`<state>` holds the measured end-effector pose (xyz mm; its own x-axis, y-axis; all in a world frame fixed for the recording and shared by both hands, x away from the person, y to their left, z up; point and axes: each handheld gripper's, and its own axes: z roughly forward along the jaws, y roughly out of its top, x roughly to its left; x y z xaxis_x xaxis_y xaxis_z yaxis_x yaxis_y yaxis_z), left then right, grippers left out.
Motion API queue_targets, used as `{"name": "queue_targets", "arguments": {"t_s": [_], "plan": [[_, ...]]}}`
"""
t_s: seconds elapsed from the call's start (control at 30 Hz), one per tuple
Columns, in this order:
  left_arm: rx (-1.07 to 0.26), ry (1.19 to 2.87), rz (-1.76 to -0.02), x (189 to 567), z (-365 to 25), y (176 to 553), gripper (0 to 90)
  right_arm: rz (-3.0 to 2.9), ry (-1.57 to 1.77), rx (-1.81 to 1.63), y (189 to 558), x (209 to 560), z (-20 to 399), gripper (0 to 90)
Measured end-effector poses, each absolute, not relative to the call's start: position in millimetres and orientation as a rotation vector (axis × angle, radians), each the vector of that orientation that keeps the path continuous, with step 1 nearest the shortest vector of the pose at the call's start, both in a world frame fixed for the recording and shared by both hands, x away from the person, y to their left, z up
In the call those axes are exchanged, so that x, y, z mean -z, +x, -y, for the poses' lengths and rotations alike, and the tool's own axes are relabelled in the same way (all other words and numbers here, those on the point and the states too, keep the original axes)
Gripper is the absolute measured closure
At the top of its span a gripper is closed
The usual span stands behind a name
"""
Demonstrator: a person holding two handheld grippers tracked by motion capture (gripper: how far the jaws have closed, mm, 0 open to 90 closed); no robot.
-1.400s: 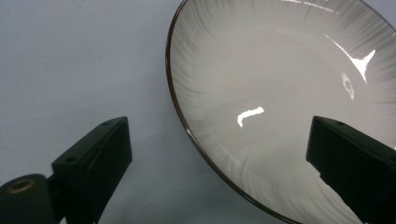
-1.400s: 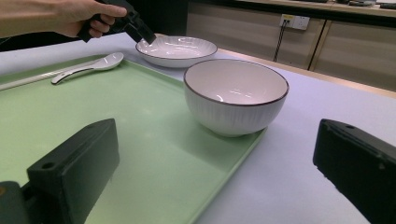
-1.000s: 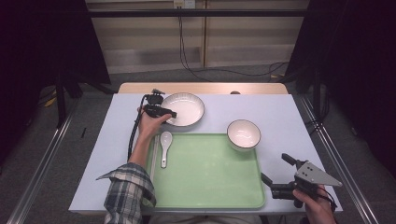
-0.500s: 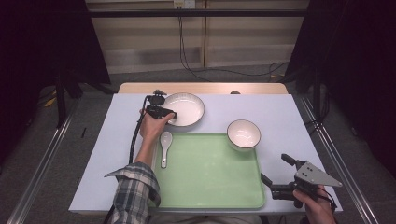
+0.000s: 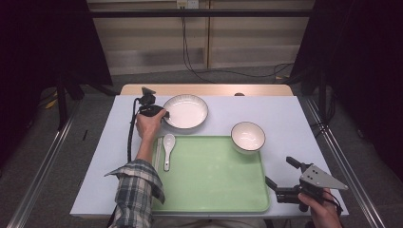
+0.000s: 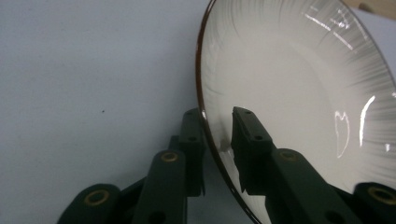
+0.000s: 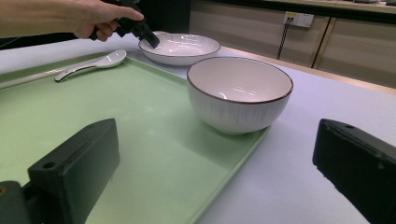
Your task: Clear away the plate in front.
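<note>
My left gripper point(image 5: 161, 114) has just been closing its jaws, and in the left gripper view they now clamp the rim of the wide shallow white ceramic plate point(image 6: 299, 93), one jaw under the edge and one inside the dish. That plate is glossy white with fine ribbed lines running out toward a thin dark brown rim, and bright reflections sit on its inner slope. From the high view I see it resting on the pale grey bench point(image 5: 285, 114) at about 11 o'clock, just beyond the far edge of the light green plastic tray point(image 5: 214, 175), and my left hand point(image 5: 148, 126) reaches it from its 9 o'clock side.

My right gripper point(image 5: 285, 178) sits at about 4 o'clock on the bench, off the tray's near right corner, its jaws standing wide apart with nothing between them. Ahead of it stands the deep white ribbed bowl with a dark rim point(image 7: 239, 93), perched on the tray's far right corner. The white ceramic soup spoon point(image 5: 167, 149) lies along the tray's left edge, bowl end toward the plate
</note>
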<state>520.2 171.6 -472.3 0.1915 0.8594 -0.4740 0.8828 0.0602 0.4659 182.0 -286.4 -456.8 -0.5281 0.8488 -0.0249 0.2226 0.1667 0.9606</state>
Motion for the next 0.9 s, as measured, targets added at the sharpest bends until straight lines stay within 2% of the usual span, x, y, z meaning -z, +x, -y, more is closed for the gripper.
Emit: {"name": "queue_targets", "arguments": {"t_s": [0.1,0.3,0.4,0.5,0.7,0.9], "plan": [[0.081,1.752,-1.63,474.1,-175.7,521.5,79.2,-1.868,1.013,-1.375,182.3,457.1,287.0,0.0],[0.036,1.795,-1.612,472.5,-173.0,521.7,78.0,-1.871,1.016,-1.373,182.3,457.4,287.1,0.2],[0.079,1.789,-1.628,470.8,-174.6,523.9,78.6,-1.871,1.016,-1.374,182.2,457.4,287.4,0.2],[0.124,1.743,-1.626,472.8,-179.1,524.4,81.3,-1.864,1.02,-1.368,182.1,457.5,287.8,0.2],[0.11,1.683,-1.578,465.7,-174.7,523.1,85.4,-1.862,1.027,-1.37,182.5,457.7,287.9,0.2],[0.098,1.662,-1.535,457.6,-171.8,519.6,84.9,-1.863,1.029,-1.366,181.3,457.2,288.1,0.1]]}}
